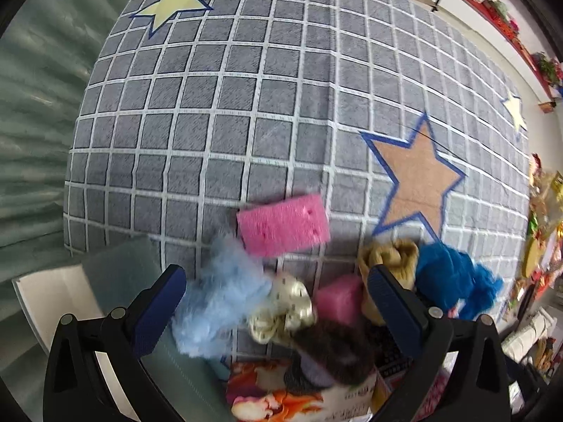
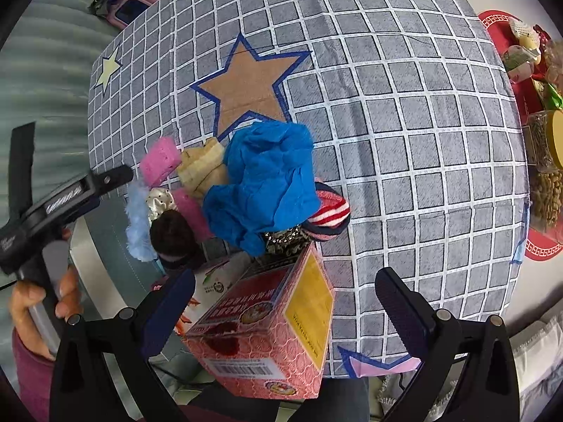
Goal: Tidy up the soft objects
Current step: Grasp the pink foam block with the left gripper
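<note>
Both claws hang released and empty: the left gripper (image 1: 278, 295) spread over the fluffy pale-blue plush piece (image 1: 220, 302), the right gripper (image 2: 285, 299) above the pink printed cardboard box (image 2: 267, 327). The soft pile sits at the checked grey cloth's (image 2: 404, 140) near edge. I'd pinch the plush deep, mid-body.

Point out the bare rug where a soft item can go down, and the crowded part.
Free: the checked rug right of the blue cloth, out to the red tray; also the grid between the yellow star and the pink sponge. Crowded: the pile around the blue cloth and pink box.
</note>
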Demonstrator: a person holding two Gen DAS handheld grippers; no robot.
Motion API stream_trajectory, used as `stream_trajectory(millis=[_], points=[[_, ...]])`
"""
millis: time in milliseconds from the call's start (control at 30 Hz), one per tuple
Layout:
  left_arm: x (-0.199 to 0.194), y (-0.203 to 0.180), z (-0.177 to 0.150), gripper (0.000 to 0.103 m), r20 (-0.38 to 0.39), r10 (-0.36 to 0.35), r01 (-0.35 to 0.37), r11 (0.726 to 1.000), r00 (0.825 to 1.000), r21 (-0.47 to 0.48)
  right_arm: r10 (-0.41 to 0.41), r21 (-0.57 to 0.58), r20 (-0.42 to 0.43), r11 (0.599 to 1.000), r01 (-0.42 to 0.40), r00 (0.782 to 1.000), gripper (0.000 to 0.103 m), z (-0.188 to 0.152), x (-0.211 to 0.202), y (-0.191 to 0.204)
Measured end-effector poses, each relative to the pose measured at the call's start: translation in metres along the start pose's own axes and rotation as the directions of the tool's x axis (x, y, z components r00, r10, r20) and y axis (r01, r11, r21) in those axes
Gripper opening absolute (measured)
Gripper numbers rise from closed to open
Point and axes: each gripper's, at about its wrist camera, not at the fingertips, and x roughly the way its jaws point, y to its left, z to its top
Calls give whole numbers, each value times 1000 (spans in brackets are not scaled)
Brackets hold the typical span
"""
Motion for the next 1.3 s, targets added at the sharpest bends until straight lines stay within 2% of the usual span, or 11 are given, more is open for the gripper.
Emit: stream_trajectory(millis=[267, 567, 667, 767, 933, 1033, 1100, 1133, 1200, 1267, 1300], points=[[49, 0, 31, 103, -34, 57, -58, 997, 998, -48, 5, -6, -3, 1000, -5, 1000, 103, 14, 7, -4], [78, 16, 52, 103, -71, 67, -72, 995, 995, -68, 13, -12, -19, 1000, -13, 1000, 103, 24, 17, -8], [91, 15, 57, 91, -78, 76, -81, 994, 994, -66, 18, -20, -19, 1000, -18, 1000, 103, 28, 19, -7], [101, -1, 45, 81, -112, 102, -109, 992, 989, -63, 24, -34, -16, 999, -25, 1000, 103, 36, 22, -3], [102, -8, 26, 75, -110, 113, -119, 992, 987, -46, 45, -60, -32, 997, -47, 998, 103, 53, 30, 3], [103, -9, 24, 75, -84, 89, -94, 994, 992, -54, 74, -66, -43, 995, -76, 996, 103, 62, 38, 5], [98, -7, 25, 75, -64, 79, -83, 995, 995, -56, 82, -66, -61, 994, -86, 995, 86, 63, 43, 5], [96, -6, 26, 75, -53, 78, -80, 995, 996, -55, 90, -63, -75, 993, -95, 993, 66, 62, 46, 3], [92, -6, 26, 75, -31, 78, -80, 995, 996, -52, 118, -53, -99, 991, -123, 988, 46, 58, 49, -2], [88, -5, 27, 75, -9, 80, -80, 996, 997, -46, 118, -44, -84, 992, -122, 989, 34, 52, 45, -12], [85, -6, 27, 75, 1, 82, -82, 996, 997, -42, 110, -38, -63, 993, -113, 992, 33, 50, 41, -19]])
